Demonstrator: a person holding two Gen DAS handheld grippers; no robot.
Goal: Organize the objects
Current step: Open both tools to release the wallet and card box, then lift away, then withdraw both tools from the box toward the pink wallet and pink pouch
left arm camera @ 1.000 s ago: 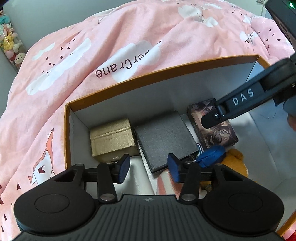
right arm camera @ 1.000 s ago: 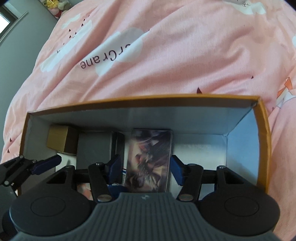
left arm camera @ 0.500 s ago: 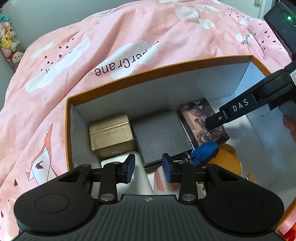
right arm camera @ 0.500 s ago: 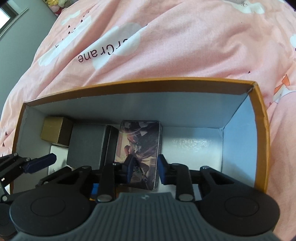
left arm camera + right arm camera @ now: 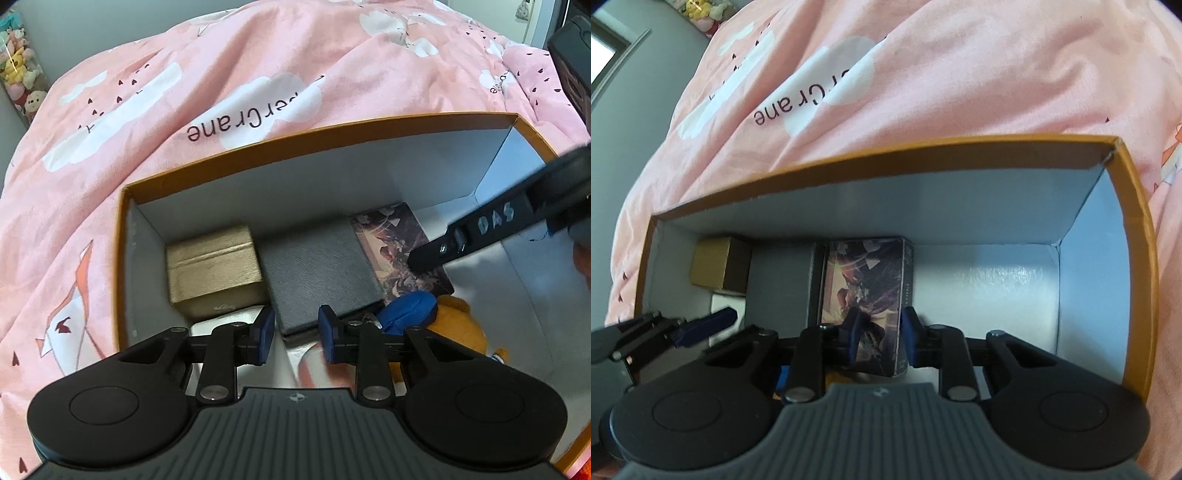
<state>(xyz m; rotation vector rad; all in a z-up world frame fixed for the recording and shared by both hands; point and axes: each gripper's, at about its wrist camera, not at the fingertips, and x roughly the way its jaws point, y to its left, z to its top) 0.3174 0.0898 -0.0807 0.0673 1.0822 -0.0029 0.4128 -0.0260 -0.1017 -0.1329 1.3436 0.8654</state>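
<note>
An orange-rimmed cardboard box (image 5: 332, 144) lies on the pink bedspread. Inside, along its far wall, sit a gold box (image 5: 214, 271), a dark grey box (image 5: 317, 273) and an illustrated card box (image 5: 399, 251). My right gripper (image 5: 881, 338) hovers just above the near end of the card box (image 5: 866, 280), jaws narrowed with a gap and nothing between them; one of its fingers (image 5: 476, 236) reaches in from the right in the left wrist view. My left gripper (image 5: 295, 334) hangs over the box's near left part, jaws slightly apart and empty. It also shows in the right wrist view (image 5: 701, 328).
An orange plush toy (image 5: 458, 328) with a blue part (image 5: 406, 308) lies near the front of the box, beside a white item (image 5: 225, 321). The right part of the box floor (image 5: 993, 295) is bare white. Plush toys (image 5: 18, 85) stand in a case at far left.
The right gripper's jaws narrowed from wide open and drew back over the card box, which now lies flat beside the grey box. The left gripper's jaws stayed slightly apart.
</note>
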